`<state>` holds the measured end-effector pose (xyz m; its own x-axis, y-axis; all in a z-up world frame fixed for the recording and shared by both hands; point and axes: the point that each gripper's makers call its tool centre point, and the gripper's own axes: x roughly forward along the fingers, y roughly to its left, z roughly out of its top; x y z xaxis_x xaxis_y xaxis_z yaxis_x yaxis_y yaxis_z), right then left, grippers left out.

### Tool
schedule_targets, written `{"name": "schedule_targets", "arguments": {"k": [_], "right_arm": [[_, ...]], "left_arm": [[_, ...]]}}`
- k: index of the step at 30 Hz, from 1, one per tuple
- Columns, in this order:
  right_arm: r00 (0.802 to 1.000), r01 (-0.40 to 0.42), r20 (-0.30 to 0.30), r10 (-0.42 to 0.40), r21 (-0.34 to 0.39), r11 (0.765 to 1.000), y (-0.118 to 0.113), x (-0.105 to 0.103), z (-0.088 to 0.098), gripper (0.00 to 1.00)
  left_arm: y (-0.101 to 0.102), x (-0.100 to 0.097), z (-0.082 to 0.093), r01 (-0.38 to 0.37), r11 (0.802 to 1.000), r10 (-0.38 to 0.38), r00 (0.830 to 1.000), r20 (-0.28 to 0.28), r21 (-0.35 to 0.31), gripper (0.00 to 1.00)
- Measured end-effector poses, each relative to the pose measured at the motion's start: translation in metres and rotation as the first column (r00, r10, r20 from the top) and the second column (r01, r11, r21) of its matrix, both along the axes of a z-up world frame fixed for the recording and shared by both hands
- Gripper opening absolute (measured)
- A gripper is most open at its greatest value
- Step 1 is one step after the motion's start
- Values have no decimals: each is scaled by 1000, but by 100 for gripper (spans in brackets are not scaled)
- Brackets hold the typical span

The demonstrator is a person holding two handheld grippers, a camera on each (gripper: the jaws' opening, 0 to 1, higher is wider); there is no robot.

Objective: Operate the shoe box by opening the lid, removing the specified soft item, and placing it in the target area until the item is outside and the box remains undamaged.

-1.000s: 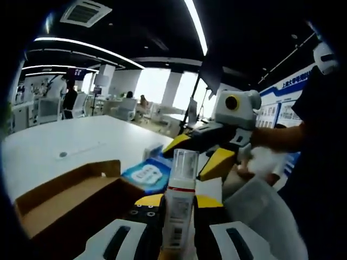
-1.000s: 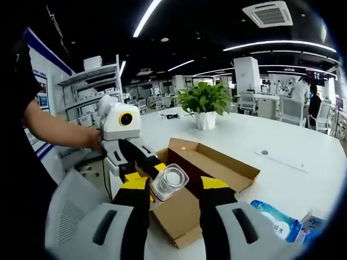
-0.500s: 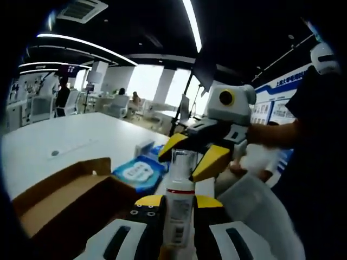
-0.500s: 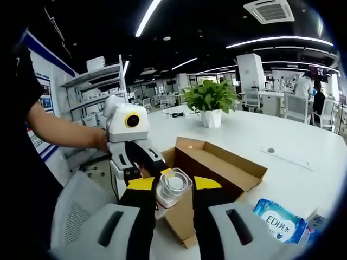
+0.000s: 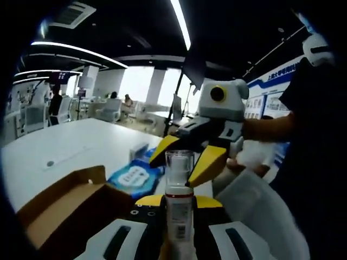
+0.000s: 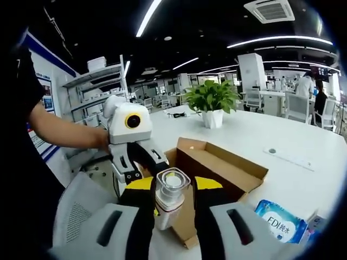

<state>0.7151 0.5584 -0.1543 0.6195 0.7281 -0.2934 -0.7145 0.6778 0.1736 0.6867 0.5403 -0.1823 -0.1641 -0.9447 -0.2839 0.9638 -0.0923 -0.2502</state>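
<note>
A white bottle [image 5: 179,214] with a red band and a clear cap stands upright between the jaws of my left gripper [image 5: 179,203], which is shut on its body. My right gripper [image 5: 187,160] comes in from the right, its yellow jaw tips pressed to either side of the cap. In the right gripper view the bottle [image 6: 171,195] fills the gap of my right gripper [image 6: 174,187], and the left gripper [image 6: 138,162] reaches in from the left. The open cardboard shoe box [image 5: 65,203] [image 6: 222,165] lies on the white table just behind.
A blue tissue pack [image 5: 132,176] [image 6: 279,222] lies beside the box. A potted plant [image 6: 210,100] stands farther back on the table [image 6: 303,179]. A grey chair back [image 6: 81,208] and the person's arm [image 6: 59,132] are close on the left.
The right gripper's jaws have drawn in around the bottle cap. Both views have shifted slightly with the hands; the bottle now stands more upright between the right jaws.
</note>
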Motion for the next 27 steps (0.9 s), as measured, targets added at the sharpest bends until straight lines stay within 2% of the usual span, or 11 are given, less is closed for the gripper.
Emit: {"name": "schedule_targets", "arguments": {"k": [9,17,22,27], "right_arm": [[1000,8,-30,-8,-2,1000,1,-2,0,20],[1000,19,7,-19,-18,1000,-2,2,6,19],[1000,19,21,-19,-15,1000,-3,4,10,19],[999,23,31,-22,-14,1000,-6,7,11,19]], "left_arm": [[-2,-1,-1,26,1000,-26,999,19,16,19],[-5,6,4,7,1000,-9,997,76,25,20],[-6,11,7,-11,999,6,993,115,37,28],[-6,14,8,-19,999,14,992,126,38,33]]}}
